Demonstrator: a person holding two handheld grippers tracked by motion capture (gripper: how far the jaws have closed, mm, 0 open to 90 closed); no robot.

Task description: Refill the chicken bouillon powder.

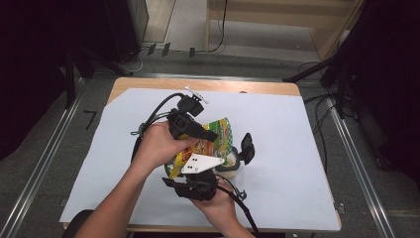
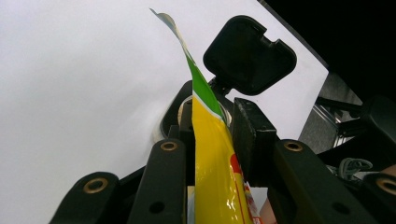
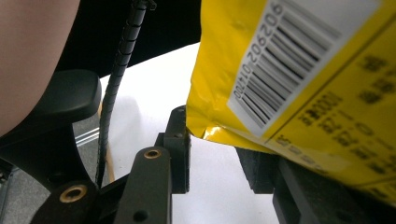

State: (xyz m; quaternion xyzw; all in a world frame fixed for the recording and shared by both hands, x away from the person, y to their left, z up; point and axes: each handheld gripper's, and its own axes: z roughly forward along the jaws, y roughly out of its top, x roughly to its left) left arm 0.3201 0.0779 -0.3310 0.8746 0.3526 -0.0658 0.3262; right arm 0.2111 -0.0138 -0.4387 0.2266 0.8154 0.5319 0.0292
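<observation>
A yellow and green snack bag (image 1: 219, 133) hangs above the middle of the table between both grippers. My left gripper (image 1: 210, 135) comes in from the left, shut on the bag's upper part. In the left gripper view the bag (image 2: 212, 177) runs edge-on between the two pads of the left gripper (image 2: 212, 123). From the near side my right gripper (image 1: 199, 158), under its grey plate, is shut on the bag's lower end. In the right gripper view the barcode side of the bag (image 3: 299, 70) sits across the tips of the right gripper (image 3: 217, 140).
Just right of the bag, a small round white container (image 1: 230, 166) with a raised black lid (image 1: 246, 148) stands on the white sheet (image 1: 287, 148) that covers the wooden table (image 1: 208, 85). Beyond the lid (image 2: 250, 53), dark stands and cables line the floor around the table.
</observation>
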